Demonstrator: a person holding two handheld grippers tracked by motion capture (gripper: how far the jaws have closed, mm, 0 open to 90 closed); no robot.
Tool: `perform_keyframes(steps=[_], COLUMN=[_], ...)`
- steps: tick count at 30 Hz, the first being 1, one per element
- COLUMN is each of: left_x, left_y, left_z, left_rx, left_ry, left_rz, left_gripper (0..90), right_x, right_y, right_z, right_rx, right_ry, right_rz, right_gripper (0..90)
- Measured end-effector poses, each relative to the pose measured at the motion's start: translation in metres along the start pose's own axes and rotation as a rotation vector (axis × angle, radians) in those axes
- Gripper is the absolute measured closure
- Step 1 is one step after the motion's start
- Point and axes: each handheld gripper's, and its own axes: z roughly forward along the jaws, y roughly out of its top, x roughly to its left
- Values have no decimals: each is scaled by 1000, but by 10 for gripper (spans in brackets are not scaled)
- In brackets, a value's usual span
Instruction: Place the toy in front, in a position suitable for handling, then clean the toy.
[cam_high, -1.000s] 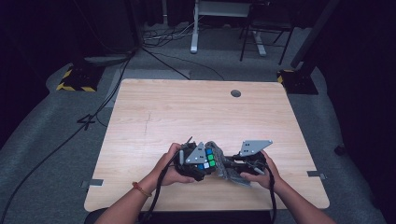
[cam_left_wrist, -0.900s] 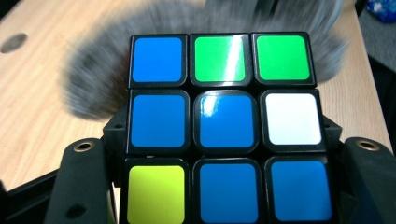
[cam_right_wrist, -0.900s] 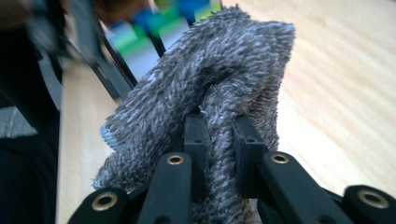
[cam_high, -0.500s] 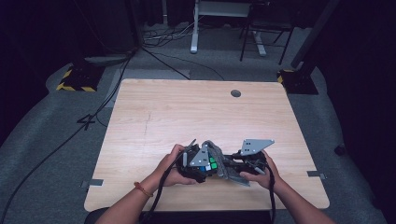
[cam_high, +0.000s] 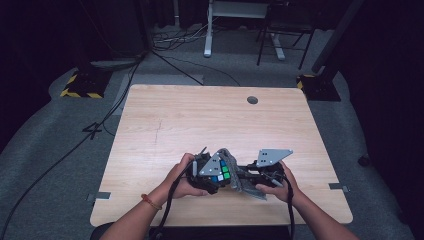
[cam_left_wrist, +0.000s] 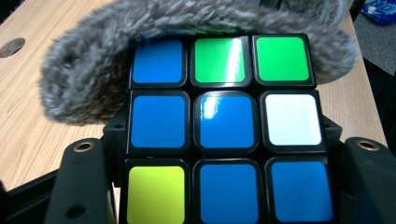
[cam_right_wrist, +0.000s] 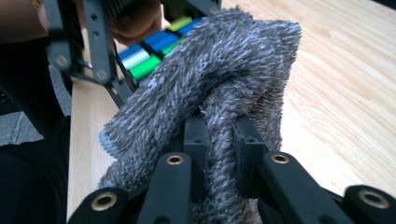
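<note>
- Rubik's cube (cam_left_wrist: 219, 126) pinched between the jaws of the left gripper (cam_high: 206, 172); in the left gripper view the two black jaws stand at the lower left and lower right corners, pressed against the cube's sides.
- Cube face toward that camera: mostly blue stickers, two green at top centre and top right, one white at middle right, one yellow-green at lower left. The face squares up with the frame, rows running level; a cube has no long axis.
- Grey terry cloth (cam_right_wrist: 219, 79) clamped in the right gripper (cam_high: 260, 176); in the right gripper view the jaws are drawn close with a fold of cloth between them.
- Cloth drapes over the cube's top edge in the left gripper view, touching it. In the high view its long axis slants from upper left to lower right between the two grippers.
- In the high view, both things sit in the lower centre of the frame, over the near edge of the table (cam_high: 200, 115).
- Surface: light wood tabletop with a round grommet hole (cam_high: 252, 100) right of centre near the far edge.
- Room: dark, grey carpet (cam_high: 45, 150), cables on the floor, yellow-black striped bases at the upper left and right.
</note>
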Motion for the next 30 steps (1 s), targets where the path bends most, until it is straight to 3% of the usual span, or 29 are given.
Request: perform_keyframes(steps=[6,13,18,30], left_x=[-4,-3,-3,-3], left_y=[0,1,-1,-1], left_z=[4,-1,2,7], left_rx=[39,17,28,37], left_ry=[-1,10,-2,-8], left_rz=[30,26,24,19], left_gripper=[335,335,335,335], right_x=[4,-2,-2,5], right_y=[6,-1,-4,3], right_z=[-4,2,5,-3], right_rx=[-30,27,44,-6], right_ry=[13,-7,-3,8], right_rz=[-18,-6,-20,-38], right_gripper=[791,789,788,788])
